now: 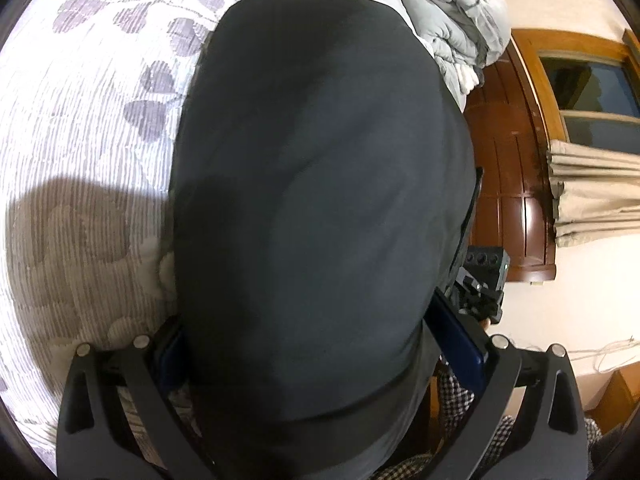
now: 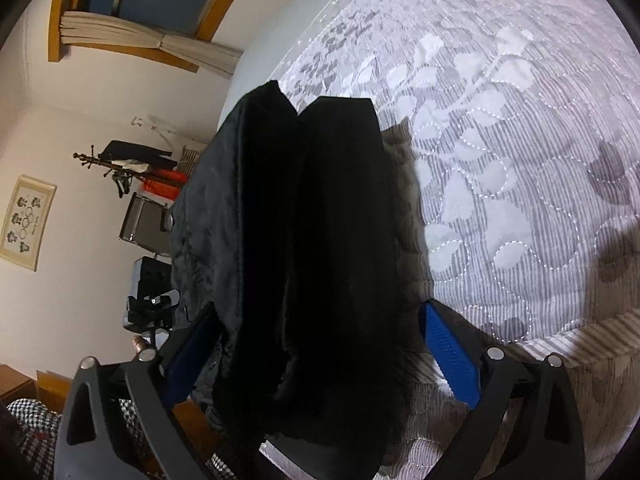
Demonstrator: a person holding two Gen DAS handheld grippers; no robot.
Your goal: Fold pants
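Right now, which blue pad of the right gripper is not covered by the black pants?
The pad on the picture's right: its whole ribbed blue face shows over the bedspread. The other pad is partly hidden behind the pants.

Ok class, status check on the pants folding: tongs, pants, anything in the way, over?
Right tongs open, astride pants. Left tongs wide around pants, grip unclear. Pants bunched over bedspread. Nothing blocking.

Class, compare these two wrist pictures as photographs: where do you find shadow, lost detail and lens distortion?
Left wrist view: the dark pants fill the middle, a soft shadow lies on the bedspread at left, and the window frame bows. Right wrist view: the pants are nearly featureless black, a shadow hugs their right edge on the bedspread, and the far quilt pattern blurs.
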